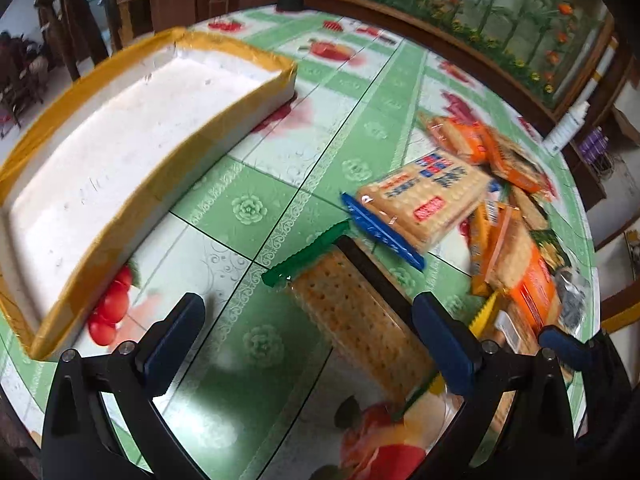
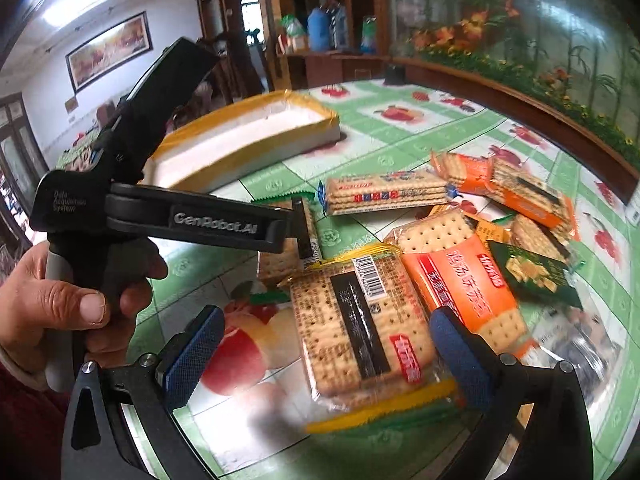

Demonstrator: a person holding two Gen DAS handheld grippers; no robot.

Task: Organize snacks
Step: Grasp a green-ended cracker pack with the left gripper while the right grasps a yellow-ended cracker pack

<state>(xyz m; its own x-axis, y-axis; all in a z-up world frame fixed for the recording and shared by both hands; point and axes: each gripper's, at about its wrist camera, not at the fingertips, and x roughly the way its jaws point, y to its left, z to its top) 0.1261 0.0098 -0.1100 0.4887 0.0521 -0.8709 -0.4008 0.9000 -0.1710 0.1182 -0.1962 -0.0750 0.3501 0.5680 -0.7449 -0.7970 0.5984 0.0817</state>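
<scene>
Now both hand-held grippers gape empty over the bench [image 1: 280,184]: the left hand-held gripper [image 1: 308,336] straddles the green-edged cracker pack [image 1: 360,320], the right hand-held gripper [image 2: 326,354] straddles the yellow-edged cracker pack [image 2: 356,332]. Lower squarely, pinch across the flat sides (wrappers look slippery), then carry them to the empty tray [image 1: 120,128] at left.

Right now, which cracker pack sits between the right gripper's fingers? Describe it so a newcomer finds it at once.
Start at the white tray with the yellow-taped rim, then come down the fruit-print tablecloth to the snack pile's near edge. Between the open right gripper's fingers lies the yellow-edged cracker pack. Unlike its orange and green neighbours, it shows a black strip, a barcode and yellow crimped ends.
</scene>
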